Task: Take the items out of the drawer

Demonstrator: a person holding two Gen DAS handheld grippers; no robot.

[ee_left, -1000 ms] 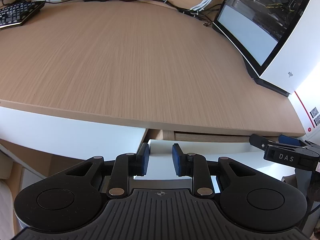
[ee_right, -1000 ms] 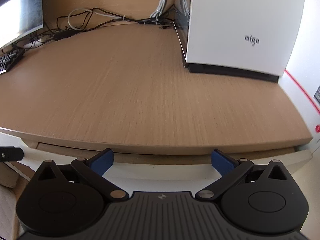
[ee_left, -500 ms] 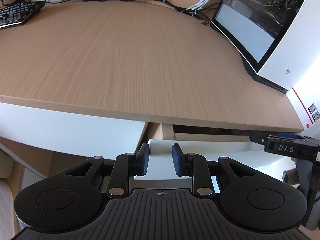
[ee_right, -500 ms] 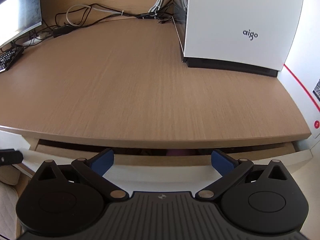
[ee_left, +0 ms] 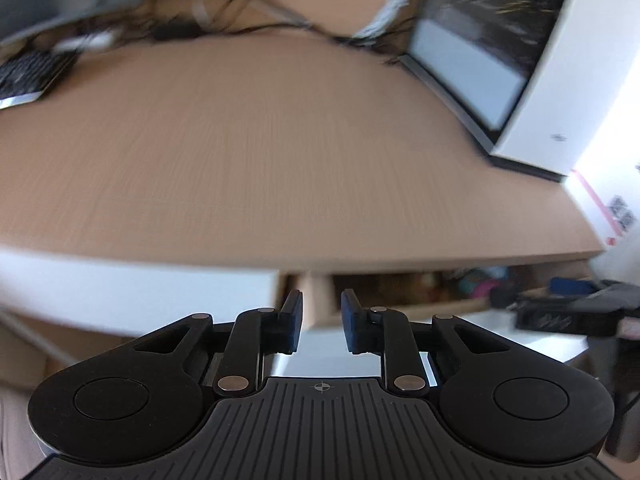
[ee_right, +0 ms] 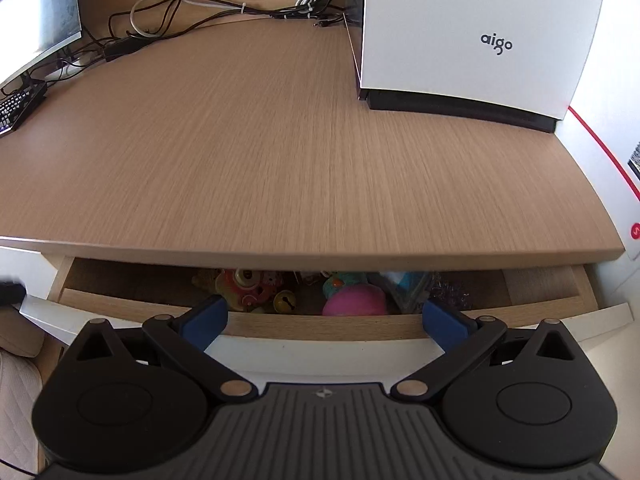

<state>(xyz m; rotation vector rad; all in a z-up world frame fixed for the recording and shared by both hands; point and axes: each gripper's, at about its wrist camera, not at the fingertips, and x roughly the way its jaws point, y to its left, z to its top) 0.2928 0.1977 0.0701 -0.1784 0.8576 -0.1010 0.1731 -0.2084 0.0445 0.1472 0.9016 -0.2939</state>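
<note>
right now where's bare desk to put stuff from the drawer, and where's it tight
The desktop lies bare from its front edge back to the cables, between the keyboard and the white computer case. It is tight in the drawer: toys, among them a pink ball, crowd its middle under the desk's edge; its two ends look bare.

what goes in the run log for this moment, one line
drawer: partly open | toys: inside, untouched | left claw: closing, nothing between | right claw: open wide, empty, over drawer front

Both grippers (ee_left: 320,328) (ee_right: 323,322) were black with ribbed bases, silver pivot screws (round-headed) and blue pads (ee_right: 204,320).
</note>
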